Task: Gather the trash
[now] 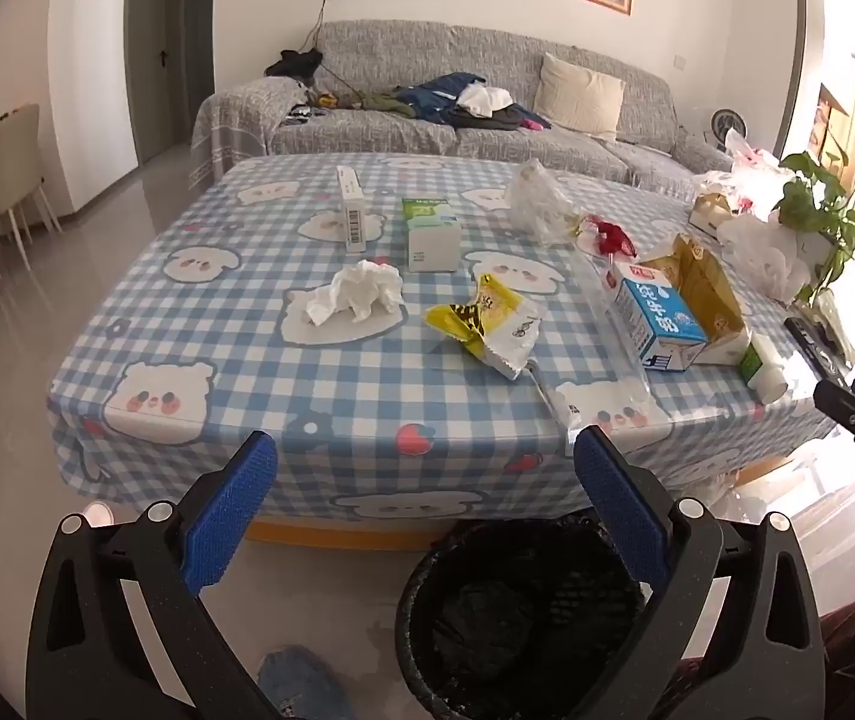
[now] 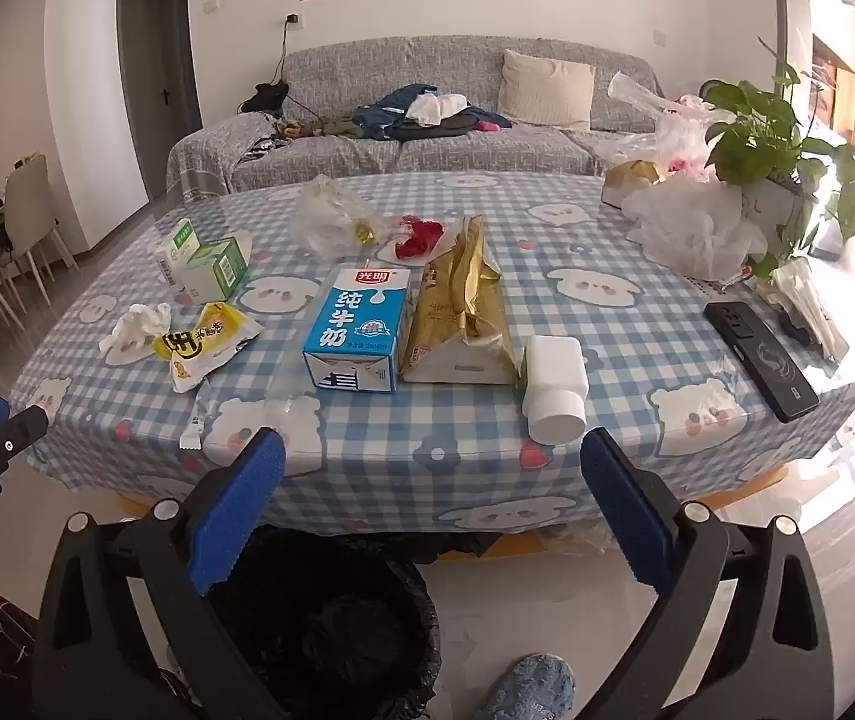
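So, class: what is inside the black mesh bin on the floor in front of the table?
The black mesh bin holds a black liner bag, crumpled at the bottom. No trash shows in it. The gripper fingers cover part of its rim, so that edge cannot be checked.

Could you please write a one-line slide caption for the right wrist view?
Open right tongs hover above a black bin, facing a milk carton, gold wrapper and white bottle.

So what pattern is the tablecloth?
Blue-and-white check with cartoon bear faces; the tablecloth shows best in the right wrist view.
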